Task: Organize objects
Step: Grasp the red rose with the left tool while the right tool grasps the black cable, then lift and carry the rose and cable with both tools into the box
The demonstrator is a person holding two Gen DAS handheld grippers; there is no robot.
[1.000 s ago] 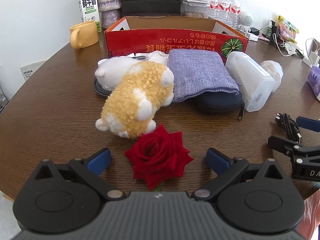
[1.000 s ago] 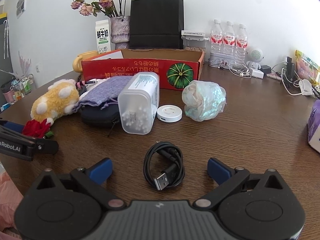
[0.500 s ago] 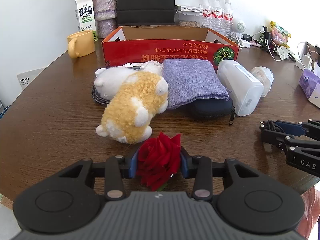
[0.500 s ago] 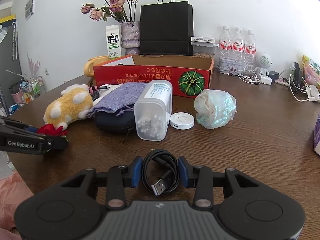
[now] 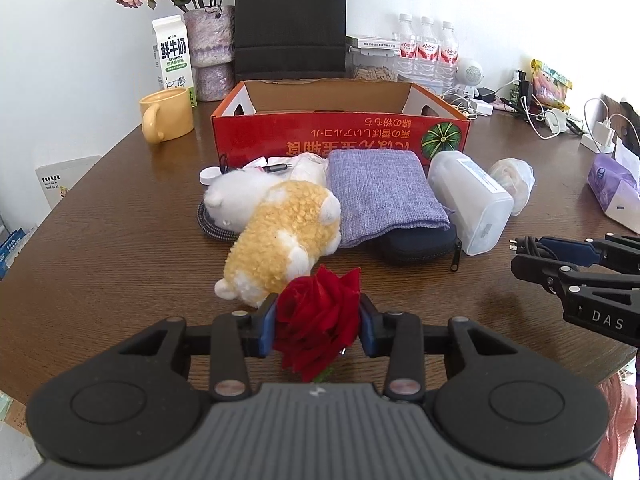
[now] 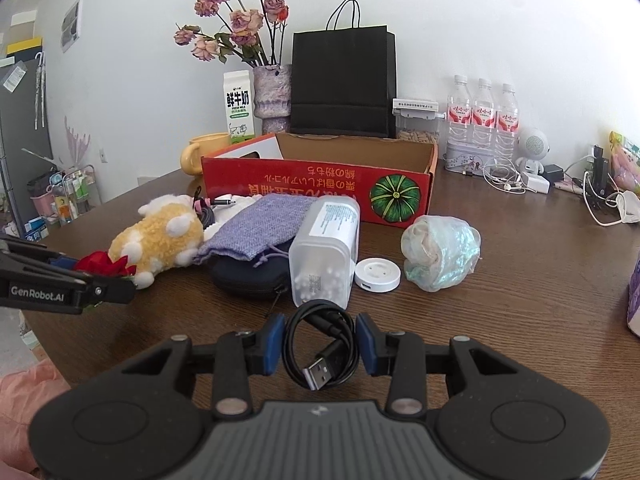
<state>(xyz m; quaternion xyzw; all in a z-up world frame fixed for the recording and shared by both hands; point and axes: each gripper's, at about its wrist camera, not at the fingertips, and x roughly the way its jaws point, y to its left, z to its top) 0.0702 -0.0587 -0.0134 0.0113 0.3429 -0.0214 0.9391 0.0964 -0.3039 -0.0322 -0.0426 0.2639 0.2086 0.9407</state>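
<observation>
I see the table [image 5: 100,240] spread wide under both my grippers; the red box [image 5: 340,136] stands open at the back, with the plush [image 5: 280,240], the purple cloth [image 5: 380,196] and the clear tub [image 6: 324,248] lying in a clutter just in front of it; my left gripper [image 5: 318,326] is clenched on the rose [image 5: 316,320], near the plush; my right gripper [image 6: 320,344] grasps the coiled cable [image 6: 322,344], close by the tub.
</observation>
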